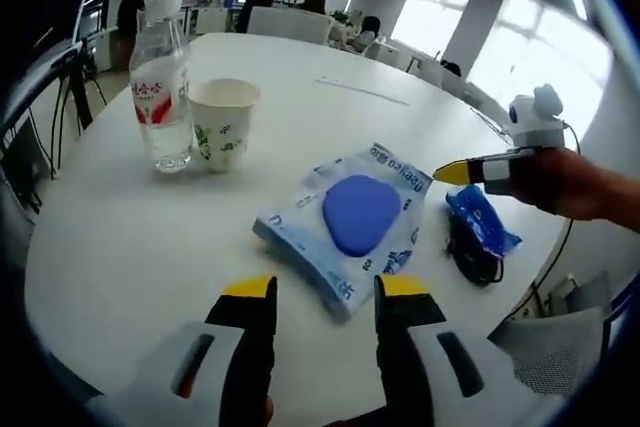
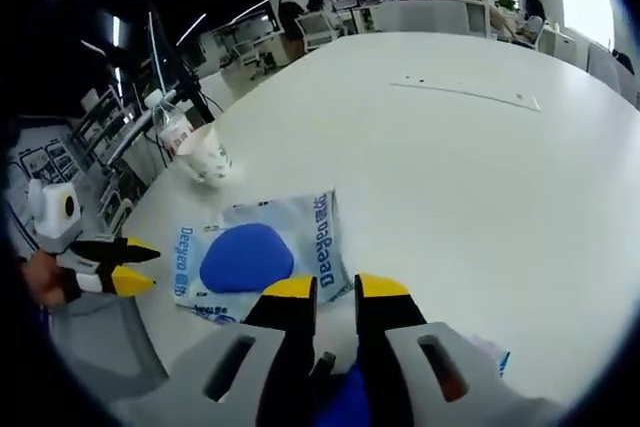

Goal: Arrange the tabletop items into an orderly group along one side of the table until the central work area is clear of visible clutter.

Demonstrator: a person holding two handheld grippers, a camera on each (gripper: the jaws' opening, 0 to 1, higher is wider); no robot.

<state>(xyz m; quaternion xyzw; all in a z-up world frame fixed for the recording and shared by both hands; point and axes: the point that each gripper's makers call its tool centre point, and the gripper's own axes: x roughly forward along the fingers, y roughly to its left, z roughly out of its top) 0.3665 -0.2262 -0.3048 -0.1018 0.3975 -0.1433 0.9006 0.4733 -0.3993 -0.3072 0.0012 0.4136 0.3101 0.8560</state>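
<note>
Left gripper view: left tongs [image 1: 325, 292] sat spread, nothing between the jaws, hovering low just short of the near edge of the wipes pack [image 1: 345, 227]. The gap looked about right to take that edge, so my guess is they were lined up for a grab or a nudge. The pack lay flat mid-desk, blue lid up, skewed to the desk edge; it was the main clutter left in the centre.

To its right, near the desk's [image 1: 130, 247] right rim, a blue wrapper [image 1: 480, 219] lay on a coil of black cable [image 1: 470, 252]. Right tongs [image 1: 452, 173] came in from the right above that pile with the tips nearly together, held in a hand [image 1: 570, 185]. At far left a water bottle [image 1: 162, 97] and a paper cup [image 1: 222, 122] stood upright, touching or nearly so, already a tidy pair. That side looks like the collecting spot.

Right gripper view: right tongs [image 2: 335, 289] had a narrow gap and gripped nothing I could see. They pointed down over something blue, probably the wrapper [image 2: 345, 397], so likely about to take it. The pack [image 2: 262, 252] lay just beyond the tips, the cup [image 2: 208, 155] further off, with the left tongs [image 2: 142, 265] at the left.

Both hands were low, wrists pitched forward, tongs angled down at the desk from opposite sides of the pack.
</note>
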